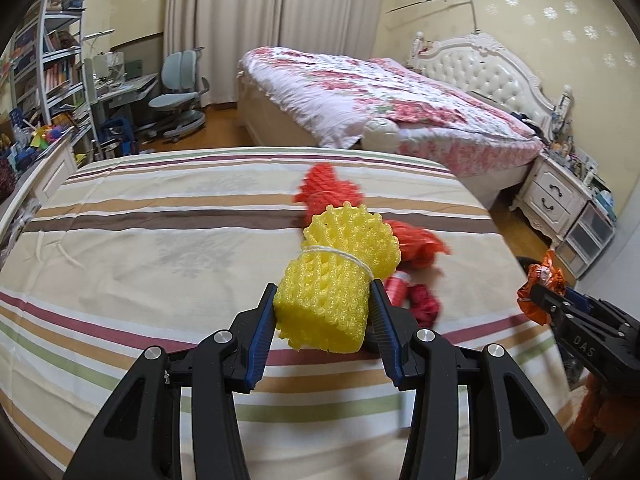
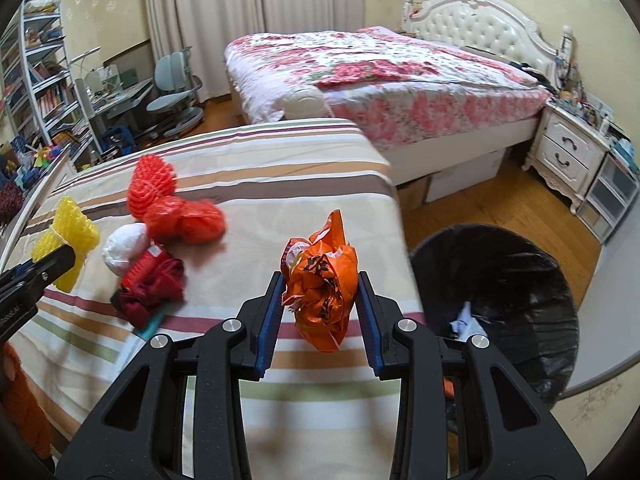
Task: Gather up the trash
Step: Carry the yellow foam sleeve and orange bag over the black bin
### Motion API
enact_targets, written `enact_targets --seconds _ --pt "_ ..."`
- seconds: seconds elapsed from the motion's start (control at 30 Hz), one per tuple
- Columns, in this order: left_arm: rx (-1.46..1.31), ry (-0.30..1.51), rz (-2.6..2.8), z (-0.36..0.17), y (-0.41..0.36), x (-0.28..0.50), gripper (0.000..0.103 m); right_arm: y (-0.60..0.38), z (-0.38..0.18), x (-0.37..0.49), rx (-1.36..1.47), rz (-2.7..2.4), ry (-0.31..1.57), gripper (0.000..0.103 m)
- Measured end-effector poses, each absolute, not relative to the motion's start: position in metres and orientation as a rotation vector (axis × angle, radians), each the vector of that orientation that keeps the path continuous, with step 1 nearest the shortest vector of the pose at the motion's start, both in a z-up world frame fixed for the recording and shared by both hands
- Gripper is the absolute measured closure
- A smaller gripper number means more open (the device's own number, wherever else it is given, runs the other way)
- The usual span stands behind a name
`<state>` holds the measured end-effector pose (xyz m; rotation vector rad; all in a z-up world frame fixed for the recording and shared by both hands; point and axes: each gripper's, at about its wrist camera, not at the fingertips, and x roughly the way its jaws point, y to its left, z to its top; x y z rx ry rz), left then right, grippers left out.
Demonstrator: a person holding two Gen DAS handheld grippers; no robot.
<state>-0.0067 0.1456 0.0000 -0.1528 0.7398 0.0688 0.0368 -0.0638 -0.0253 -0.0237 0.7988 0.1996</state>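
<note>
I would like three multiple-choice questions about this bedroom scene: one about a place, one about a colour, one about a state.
1. Where does the trash bin stand?
A. on the floor to the right of the striped bed
B. on the floral bed
C. under the desk

2. What colour is the foam net in the left gripper?
A. white
B. yellow
C. green

3. What does the right gripper do?
A. hangs open
B. grips a book
C. holds a crumpled orange wrapper

Answers: 1 A, the bin is on the wood floor by the bed's edge; 2 B, the net is bright yellow; 3 C, both fingers press the wrapper.

yellow foam net (image 1: 336,280), glossy orange wrapper (image 2: 322,288)
</note>
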Motion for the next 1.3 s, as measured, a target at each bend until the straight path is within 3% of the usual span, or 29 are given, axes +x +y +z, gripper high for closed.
enact_targets --seconds 0.73,1.3 --pt "-0.006 0.736 -0.205 -0.01 -0.028 0.029 0.057 -0.202 -0.039 0.035 0.058 -0.064 0.766 0.068" --pt "0.074 0.762 -0.205 -0.031 -0.084 0.059 0.057 -0.241 -0.053 0.049 0.122 -0.107 0.777 0.068"
